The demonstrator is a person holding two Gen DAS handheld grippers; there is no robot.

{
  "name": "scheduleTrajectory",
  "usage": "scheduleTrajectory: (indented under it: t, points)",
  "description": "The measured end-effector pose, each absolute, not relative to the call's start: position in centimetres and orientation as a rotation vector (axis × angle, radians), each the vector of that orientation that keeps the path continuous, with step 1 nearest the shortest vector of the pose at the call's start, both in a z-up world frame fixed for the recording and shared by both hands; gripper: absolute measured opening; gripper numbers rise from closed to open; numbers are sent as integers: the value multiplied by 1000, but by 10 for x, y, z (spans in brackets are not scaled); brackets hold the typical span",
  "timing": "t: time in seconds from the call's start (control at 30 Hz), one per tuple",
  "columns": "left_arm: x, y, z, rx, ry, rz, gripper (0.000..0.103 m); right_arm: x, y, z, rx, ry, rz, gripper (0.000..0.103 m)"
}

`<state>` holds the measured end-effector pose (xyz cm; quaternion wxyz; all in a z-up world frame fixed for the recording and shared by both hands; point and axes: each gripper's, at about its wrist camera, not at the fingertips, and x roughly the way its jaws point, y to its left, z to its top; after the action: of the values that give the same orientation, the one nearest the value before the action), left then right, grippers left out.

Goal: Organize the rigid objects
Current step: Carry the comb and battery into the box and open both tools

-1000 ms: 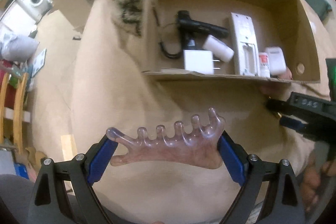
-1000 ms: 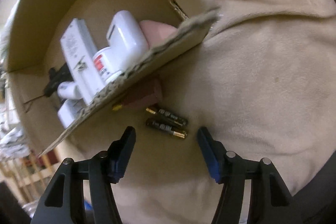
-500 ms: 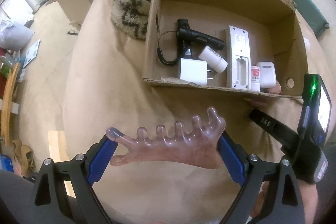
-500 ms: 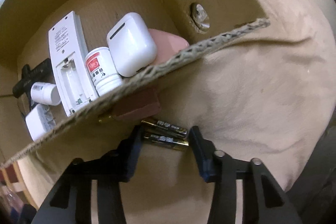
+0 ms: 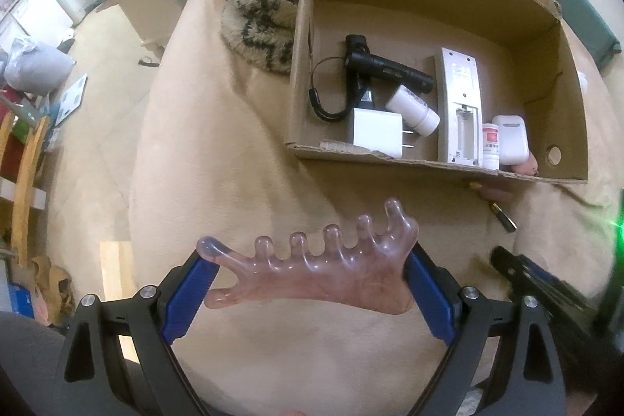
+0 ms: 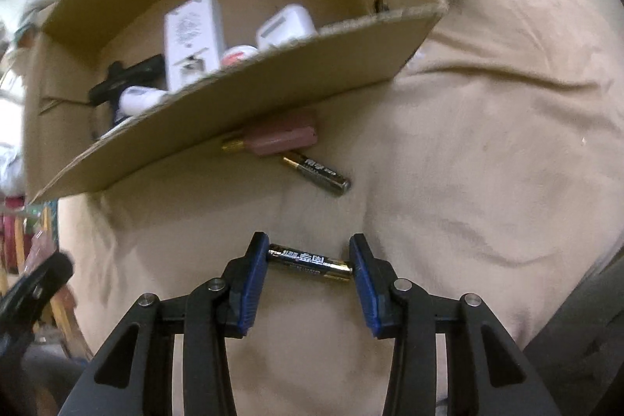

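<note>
Battery (image 6: 310, 262) clamped endwise in right gripper (image 6: 310, 266), above beige blanket (image 6: 487, 162)

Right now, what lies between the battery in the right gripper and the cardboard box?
Right wrist view: a second black battery and a pink tube on bare beige blanket.

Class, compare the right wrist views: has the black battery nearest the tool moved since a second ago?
Yes. The black battery left its twin battery beside the cardboard box and is now clamped end to end in the right tool.
</note>
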<state>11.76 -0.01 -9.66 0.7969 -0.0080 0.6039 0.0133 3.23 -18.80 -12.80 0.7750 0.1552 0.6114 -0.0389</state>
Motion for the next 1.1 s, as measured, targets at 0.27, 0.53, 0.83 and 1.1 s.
scheduleTrajectory:
  t: [0.27, 0.53, 0.83, 1.1]
  points:
    - [117, 3, -95, -16, 1274, 57, 92, 32, -207, -90, 287, 1206, 61, 45]
    - [110, 1, -57, -24, 1090, 56, 92, 49, -224, -38, 179, 994, 143, 45]
    - [124, 0, -19, -31, 941, 58, 92, 73, -219, -9, 103, 844, 227, 45]
    - [156, -15, -18, 4, 947, 30, 92, 114, -220, -21, 131, 877, 242, 45]
